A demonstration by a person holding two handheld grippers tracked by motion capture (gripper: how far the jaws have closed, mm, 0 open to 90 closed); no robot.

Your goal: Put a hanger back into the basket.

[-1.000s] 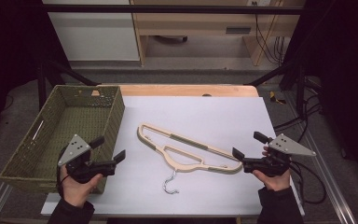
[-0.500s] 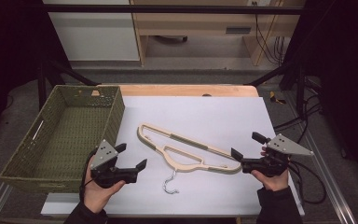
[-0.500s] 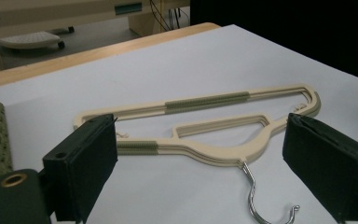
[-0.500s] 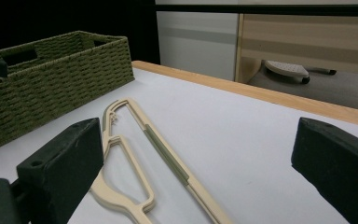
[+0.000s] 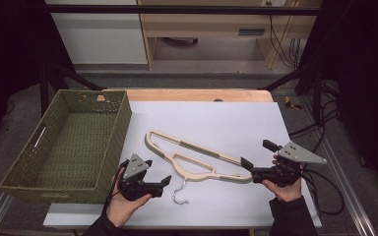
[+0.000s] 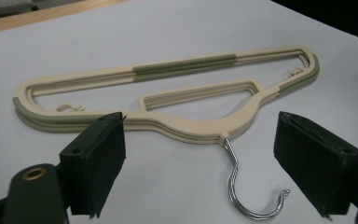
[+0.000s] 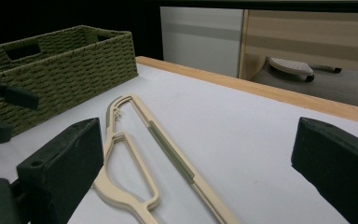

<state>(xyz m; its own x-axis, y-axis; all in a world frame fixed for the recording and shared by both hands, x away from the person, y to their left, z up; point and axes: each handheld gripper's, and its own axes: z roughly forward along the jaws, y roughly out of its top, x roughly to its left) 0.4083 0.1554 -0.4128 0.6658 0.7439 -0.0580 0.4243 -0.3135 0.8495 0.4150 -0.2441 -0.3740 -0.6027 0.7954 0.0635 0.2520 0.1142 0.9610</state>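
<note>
A cream hanger [image 5: 197, 156] with a metal hook [image 5: 178, 191] lies flat on the white table [image 5: 226, 118], centre of the high view. The left gripper [image 5: 158, 180], lower left, is just beside the hook; its jaws have just been closing a little, yet stand apart, nothing between them. The right gripper [image 5: 256, 160], lower right, is open near the hanger's end. A green basket [image 5: 69, 142] sits at left.

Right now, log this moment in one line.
left gripper: open, closing slightly, nearing hanger | right gripper: open at hanger end | basket: empty

no readable text, no labels, no brand marks, no numbers on anything here
</note>
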